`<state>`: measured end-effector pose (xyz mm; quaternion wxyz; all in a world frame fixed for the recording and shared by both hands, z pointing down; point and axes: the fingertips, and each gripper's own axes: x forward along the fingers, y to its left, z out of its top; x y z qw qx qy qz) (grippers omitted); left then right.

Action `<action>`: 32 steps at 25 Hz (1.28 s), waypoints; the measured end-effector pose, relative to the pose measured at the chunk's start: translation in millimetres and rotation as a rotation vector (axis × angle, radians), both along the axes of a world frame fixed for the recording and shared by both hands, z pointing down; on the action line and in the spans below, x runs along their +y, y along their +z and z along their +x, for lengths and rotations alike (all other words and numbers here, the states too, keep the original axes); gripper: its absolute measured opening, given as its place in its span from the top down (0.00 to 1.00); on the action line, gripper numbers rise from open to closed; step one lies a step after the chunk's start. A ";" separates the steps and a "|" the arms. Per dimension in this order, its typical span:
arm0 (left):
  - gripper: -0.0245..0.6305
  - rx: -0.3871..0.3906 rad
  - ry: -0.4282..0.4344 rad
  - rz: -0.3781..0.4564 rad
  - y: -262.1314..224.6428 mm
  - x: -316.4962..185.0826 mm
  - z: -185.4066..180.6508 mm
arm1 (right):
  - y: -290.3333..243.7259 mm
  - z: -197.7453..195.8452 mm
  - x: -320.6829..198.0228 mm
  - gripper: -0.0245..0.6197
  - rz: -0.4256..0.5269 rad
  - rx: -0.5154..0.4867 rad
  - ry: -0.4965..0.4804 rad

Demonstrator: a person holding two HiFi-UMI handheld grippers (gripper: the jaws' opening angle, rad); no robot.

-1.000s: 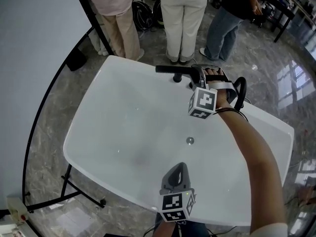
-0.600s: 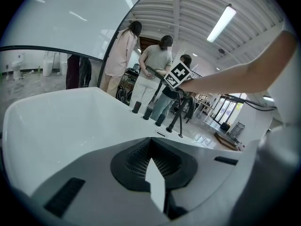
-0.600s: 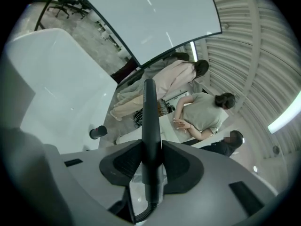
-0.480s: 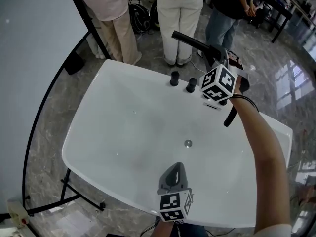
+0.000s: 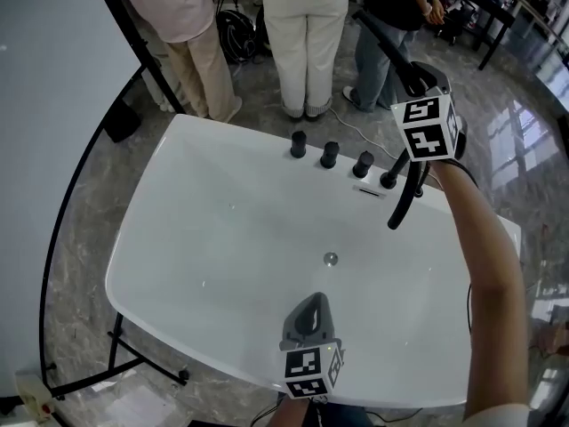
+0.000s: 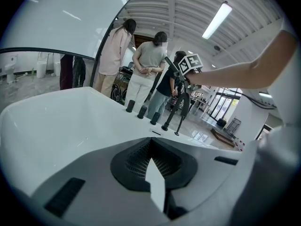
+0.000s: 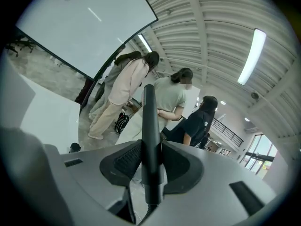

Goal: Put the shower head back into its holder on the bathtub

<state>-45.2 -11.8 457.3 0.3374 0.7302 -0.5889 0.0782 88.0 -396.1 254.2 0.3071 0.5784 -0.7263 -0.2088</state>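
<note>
The right claw [image 7: 151,166] was closed firmly on the handle of the black shower head [image 7: 149,112], which stood between its jaws and pointed up and away from it. In the head view this claw was above the far right corner of the white bathtub [image 5: 133,256], raised well clear of the rim. A second earlier the shower head lay almost flat along the far edge. Since then the claw had lifted it and rolled it, so that the head rose steeply over the floor beyond the tub.

Below the claw, along the far edge, stood three short black posts [image 5: 329,155] and a black gooseneck spout [image 5: 404,194]. I could not tell which fitting was the holder. The shower head touched none of them.

To my judgement the pick-up was done and the carrying step was in hand. The handle end must next come down into the holder.

The left claw [image 5: 315,301] was shut and empty, its tips together, over the near edge of the bathtub. It had hardly moved. Three people [image 5: 307,43] stood beyond the far edge.
</note>
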 end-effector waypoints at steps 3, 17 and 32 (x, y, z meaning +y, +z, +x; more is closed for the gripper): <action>0.97 -0.001 0.011 0.003 -1.5 -1.1 6.0 | -10.7 25.4 2.4 0.75 0.021 -0.057 0.031; 0.97 -0.025 0.076 -0.008 1.7 2.4 36.6 | -7.2 135.6 38.8 0.75 0.097 -0.496 0.084; 0.97 -0.052 0.154 -0.013 9.4 3.9 76.2 | 36.6 194.8 69.6 0.75 0.074 -0.770 0.062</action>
